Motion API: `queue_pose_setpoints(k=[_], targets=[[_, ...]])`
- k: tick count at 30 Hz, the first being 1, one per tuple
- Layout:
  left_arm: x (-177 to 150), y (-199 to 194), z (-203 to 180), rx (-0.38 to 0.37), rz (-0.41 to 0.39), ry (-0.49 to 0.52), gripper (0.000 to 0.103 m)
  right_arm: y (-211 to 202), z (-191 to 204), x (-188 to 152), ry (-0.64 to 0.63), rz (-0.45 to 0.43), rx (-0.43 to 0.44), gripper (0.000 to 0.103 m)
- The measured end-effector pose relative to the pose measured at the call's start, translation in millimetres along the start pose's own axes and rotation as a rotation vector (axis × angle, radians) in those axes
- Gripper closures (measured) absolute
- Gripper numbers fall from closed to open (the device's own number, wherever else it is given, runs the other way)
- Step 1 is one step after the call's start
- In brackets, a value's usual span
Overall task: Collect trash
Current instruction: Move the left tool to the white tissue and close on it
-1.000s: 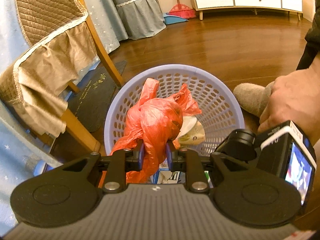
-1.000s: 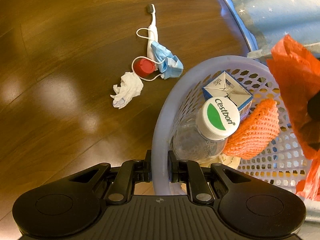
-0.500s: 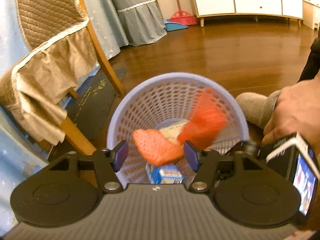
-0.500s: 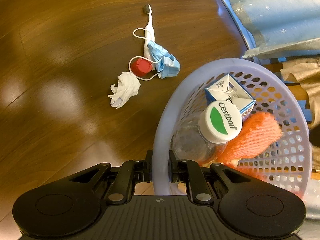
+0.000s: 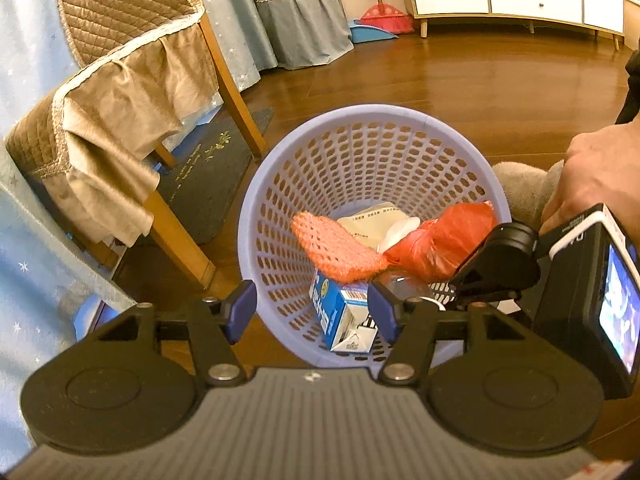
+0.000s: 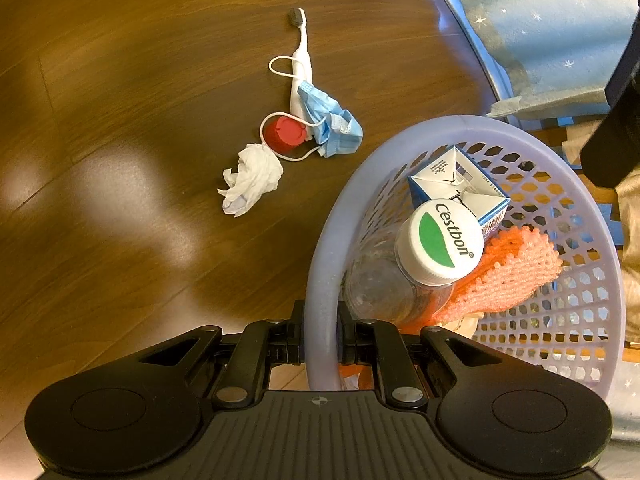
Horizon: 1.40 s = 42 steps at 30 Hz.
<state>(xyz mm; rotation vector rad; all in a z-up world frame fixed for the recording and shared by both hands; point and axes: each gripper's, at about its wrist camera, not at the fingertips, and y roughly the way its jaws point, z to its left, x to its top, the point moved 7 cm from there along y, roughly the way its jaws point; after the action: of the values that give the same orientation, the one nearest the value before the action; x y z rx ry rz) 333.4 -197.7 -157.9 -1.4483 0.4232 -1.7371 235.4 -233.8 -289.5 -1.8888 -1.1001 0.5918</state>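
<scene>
1. My right hand-held gripper [image 6: 320, 346] is clenched on the rim of the basket [image 6: 320, 264]. My left hand-held gripper [image 5: 314, 314] stands released over it, nothing between the pads.
2. In the basket: carton [image 5: 340, 314], bottle [image 6: 384, 288], net [image 5: 336, 250], orange bag [image 5: 440, 240].
3. On the floor [image 6: 120, 80], beside the basket: tissue [image 6: 250, 176], red cap [image 6: 285, 133], mask [image 6: 330, 120], toothbrush [image 6: 301, 64], all touching or overlapping.
4. Tissue: likely light and soft, so pinch the bulk. Mask: limp; its loops may snag the cap. Toothbrush: stiff and thin; take mid-handle.

Bare floor [image 6: 120, 80] open around scattered litter, chair [image 5: 120, 100] crowding basket [image 5: 400, 118] – bottle [image 6: 436, 240] filling its near side
</scene>
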Motion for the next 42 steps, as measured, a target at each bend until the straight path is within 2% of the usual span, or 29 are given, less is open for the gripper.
queue_pose_setpoints(k=[13,27,33,42], targets=[[-30,-5,15,0.051,0.056,-0.052,0.045,1,0,2,-0.002,0.0,0.0,0.093],[-101,-12,22,0.117,0.164,-0.134,0.038,2,1,0,-0.005,0.005,-0.005,0.093],[-132,-8,15,0.124,0.211,-0.15,0.032,4,0,-1,-0.009,0.011,-0.011,0.093],[-164,9,-7,0.103,0.259,-0.14,0.032,8,-4,-5,-0.01,0.022,-0.023,0.093]])
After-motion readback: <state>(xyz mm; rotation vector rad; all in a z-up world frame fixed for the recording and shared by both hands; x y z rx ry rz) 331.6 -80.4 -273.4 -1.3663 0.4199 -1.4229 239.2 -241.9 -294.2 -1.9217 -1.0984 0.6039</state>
